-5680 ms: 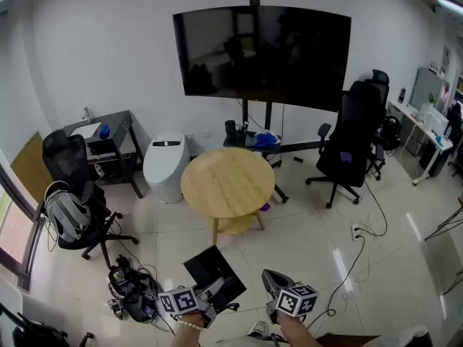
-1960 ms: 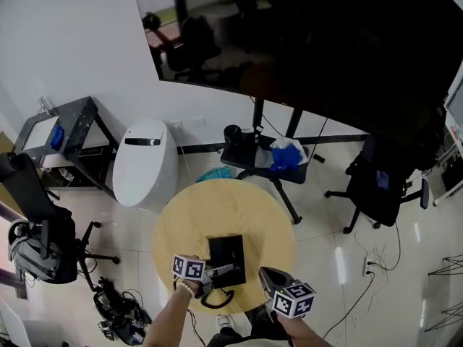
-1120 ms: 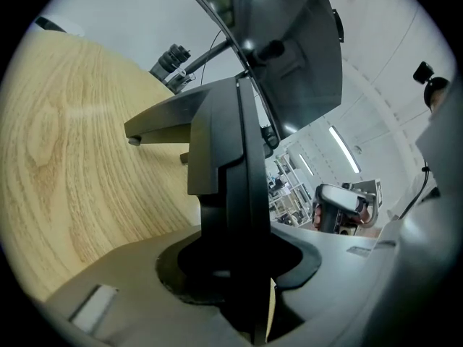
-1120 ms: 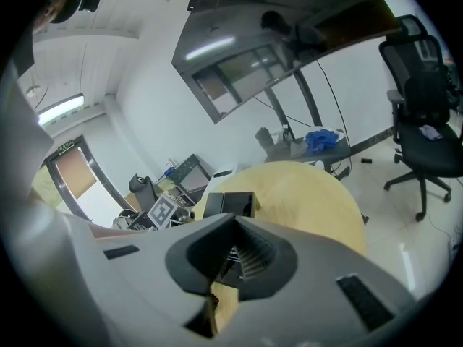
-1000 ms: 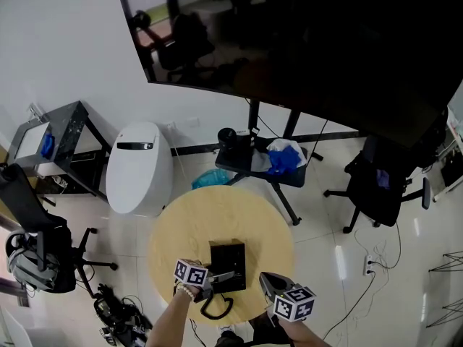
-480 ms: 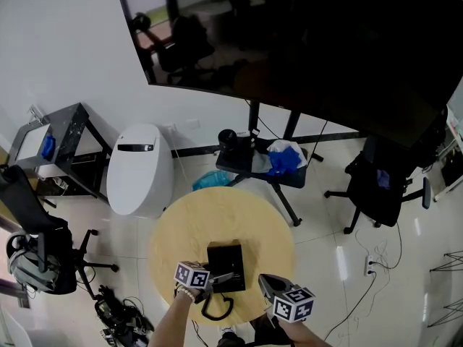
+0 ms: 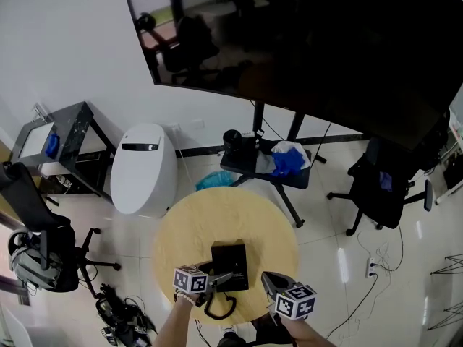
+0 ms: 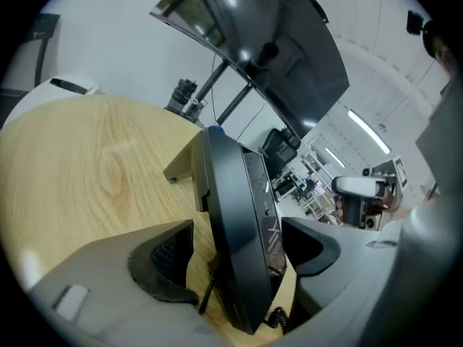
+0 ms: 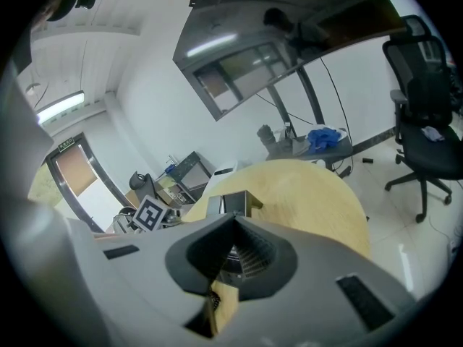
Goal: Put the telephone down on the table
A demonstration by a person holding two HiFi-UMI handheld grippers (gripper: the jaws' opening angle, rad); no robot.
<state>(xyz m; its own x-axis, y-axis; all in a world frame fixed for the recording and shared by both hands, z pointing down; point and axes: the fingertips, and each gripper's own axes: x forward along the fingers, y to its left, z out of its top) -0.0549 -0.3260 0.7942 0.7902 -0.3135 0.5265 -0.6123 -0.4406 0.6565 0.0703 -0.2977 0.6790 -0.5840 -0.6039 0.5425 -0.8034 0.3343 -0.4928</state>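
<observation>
A black telephone [image 7: 230, 266] rests on the round wooden table [image 7: 217, 219], near its front edge, and its coiled cord [image 7: 221, 308] loops over that edge. My left gripper [image 7: 217, 280] straddles the phone's near end. In the left gripper view the telephone [image 8: 242, 215] stands between the jaws of the left gripper [image 8: 237, 231], which are opening, and a gap shows at each pad. My right gripper [image 7: 273, 284] hovers just right of the phone, shut with nothing in it. In the right gripper view, the right gripper [image 9: 230, 223] has its pads together, with the telephone [image 9: 233, 201] beyond them.
A white rounded appliance [image 7: 143, 168] stands left of the table. A big dark screen [image 7: 325, 49] on a stand [image 7: 278, 157] with a blue cloth is behind it. An office chair [image 7: 380, 186] is at the right; a chair with a backpack [image 7: 32, 244] and floor cables [image 7: 119, 316] at the left.
The telephone was carried to the table and set down. Over the last second the left gripper has shifted slightly along the phone. The right gripper has stayed where it was.
</observation>
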